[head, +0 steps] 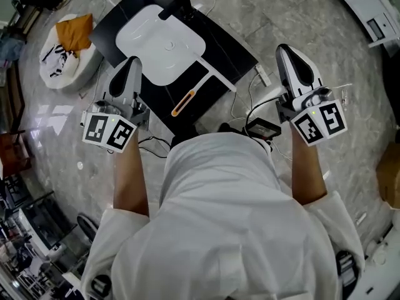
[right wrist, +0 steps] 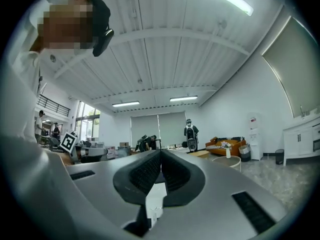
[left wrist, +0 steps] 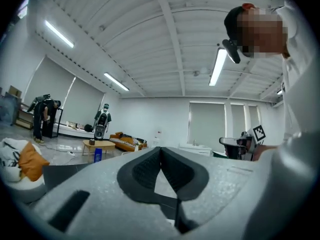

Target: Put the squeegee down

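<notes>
Head view: the squeegee (head: 183, 103), a slim orange-and-black handle on a white T-bar, lies flat on the glossy black surface (head: 231, 55), at five o'clock from a smooth, rounded white basin (head: 161, 42). The left claw (head: 132, 61) sits at nine o'clock of it and the right claw (head: 285, 49) at two o'clock, both apart from it.

Left gripper view: the left claw's ribbed dark pads (left wrist: 142, 169) meet, with nothing between them.

Right gripper view: the right claw's textured pads (right wrist: 145, 171) are likewise pressed together and empty.

1. Head view: looks steeply down from above the person's shoulders (head: 219, 186) onto the white rounded washbasin (head: 161, 42).
2. Left gripper view: rides the left hand-held gripper (left wrist: 160, 151), left of the washbasin, facing level.
3. Right gripper view: rides the right hand-held gripper (right wrist: 161, 154), right of the washbasin; both gripper views share the orange sofa (left wrist: 125, 141).
</notes>
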A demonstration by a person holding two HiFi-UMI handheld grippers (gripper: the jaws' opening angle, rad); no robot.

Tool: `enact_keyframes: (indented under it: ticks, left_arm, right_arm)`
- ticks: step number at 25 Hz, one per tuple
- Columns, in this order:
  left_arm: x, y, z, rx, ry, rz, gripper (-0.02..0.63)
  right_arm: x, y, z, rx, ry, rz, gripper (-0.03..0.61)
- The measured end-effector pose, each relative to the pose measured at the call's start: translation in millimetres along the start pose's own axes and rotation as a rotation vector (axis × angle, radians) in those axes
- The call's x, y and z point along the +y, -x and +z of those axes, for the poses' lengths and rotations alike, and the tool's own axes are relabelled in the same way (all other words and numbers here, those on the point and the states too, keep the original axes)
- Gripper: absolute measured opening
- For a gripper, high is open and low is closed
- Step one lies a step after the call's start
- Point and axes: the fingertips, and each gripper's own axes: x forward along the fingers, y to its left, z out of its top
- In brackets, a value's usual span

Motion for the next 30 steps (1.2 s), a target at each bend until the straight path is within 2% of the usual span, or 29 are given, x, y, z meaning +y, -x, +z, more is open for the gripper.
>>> enact_keyframes:
  ticks: [6,10,30]
  left_arm:
    - [13.3,28.3,-11.0,-0.018,0.004,0.099,0.017]
    - [19.5,32.9,-16.4,-0.017,-0.003,0.134,0.017]
    - [1.2,4.3,-38.3,0.027,0.030,0.064,0.017]
  right_arm:
    - [9.1,-8.5,-20.1,0.030,-0.017,0.021,0.015]
    - [10.9,-10.1,-27.9,0.043,-0.029,0.033,0.015]
    - [0.9,4.1,-45.0,0.083,-0.049,0.019,0.015]
